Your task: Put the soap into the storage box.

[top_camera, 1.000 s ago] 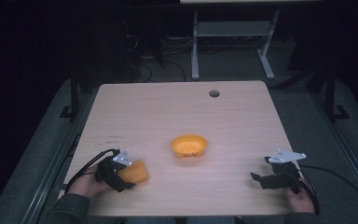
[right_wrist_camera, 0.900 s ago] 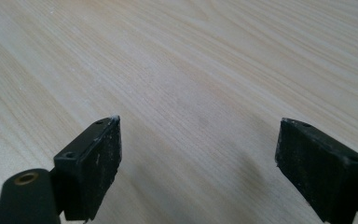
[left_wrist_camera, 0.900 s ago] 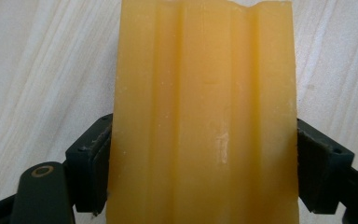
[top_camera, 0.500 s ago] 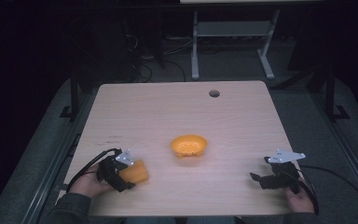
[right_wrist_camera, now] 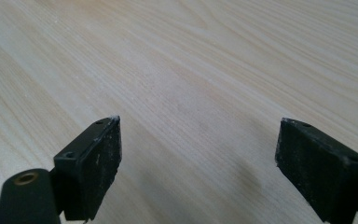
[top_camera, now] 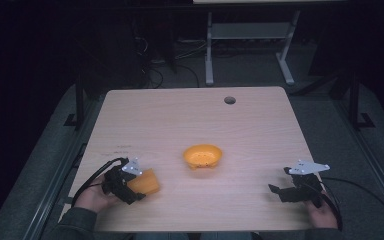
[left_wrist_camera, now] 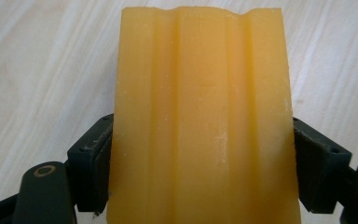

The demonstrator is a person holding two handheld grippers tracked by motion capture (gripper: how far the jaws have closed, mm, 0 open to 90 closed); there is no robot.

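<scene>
The left gripper [top_camera: 130,187] sits at 7 o'clock on the table [top_camera: 190,120], its jaws pinching the orange ribbed block [top_camera: 144,182]. In the left gripper view the block [left_wrist_camera: 200,116] stands between both pads, gripped at its side faces, with its grooved face toward the camera and bare wood beyond it. The orange bowl [top_camera: 203,155] rests near the table centre, at 2 o'clock from the block and well apart from it.

The right gripper [top_camera: 280,192] rests at 5 o'clock on the table with its jaws spread wide; in the right gripper view nothing lies between its pads [right_wrist_camera: 98,163].

Step in hand, by judgement: the block is secured and ready for transport. The probable next move is to carry the block toward the bowl and release it over the opening. This calls for lifting it above the rim before opening the jaws.
</scene>
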